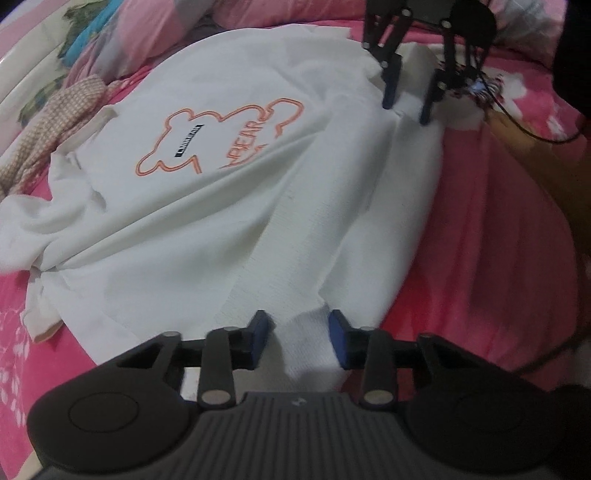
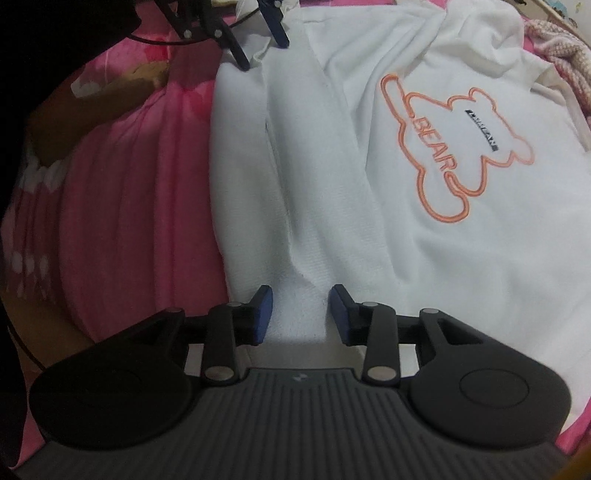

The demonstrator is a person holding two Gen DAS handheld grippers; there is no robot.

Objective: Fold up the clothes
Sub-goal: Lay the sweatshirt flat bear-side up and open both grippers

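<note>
A pink bedspread [image 1: 491, 206] covered the bed, with pink pillows [image 1: 155, 26] and a checked pinkish cloth [image 1: 55, 114] bunched along the far edge in the left wrist view; on it we saw the white T-shirt [image 1: 207, 221] lying spread out, its orange bear outline [image 1: 218, 136] with the word BEAR facing up; one long side of the shirt was folded over onto the body, forming a white band along the edge nearest the bare bedspread. Our left gripper [image 1: 301, 341] sat low at one end of that band, its blue-padded fingers [image 1: 338, 339] apart with white fabric between them, and we could not tell whether the pads touched the cloth; our right gripper [image 2: 301, 314] sat at the opposite end of the same band, jaws likewise parted with fabric lying between them. In the left wrist view the right gripper [image 1: 406, 107] appeared across the shirt, fingertips pointed down onto the cloth; in the right wrist view the left gripper [image 2: 264, 55] showed at the far top, fingers spread over the shirt's edge. A black cable [image 1: 532, 129] trailed over the bedspread beside the right gripper.
</note>
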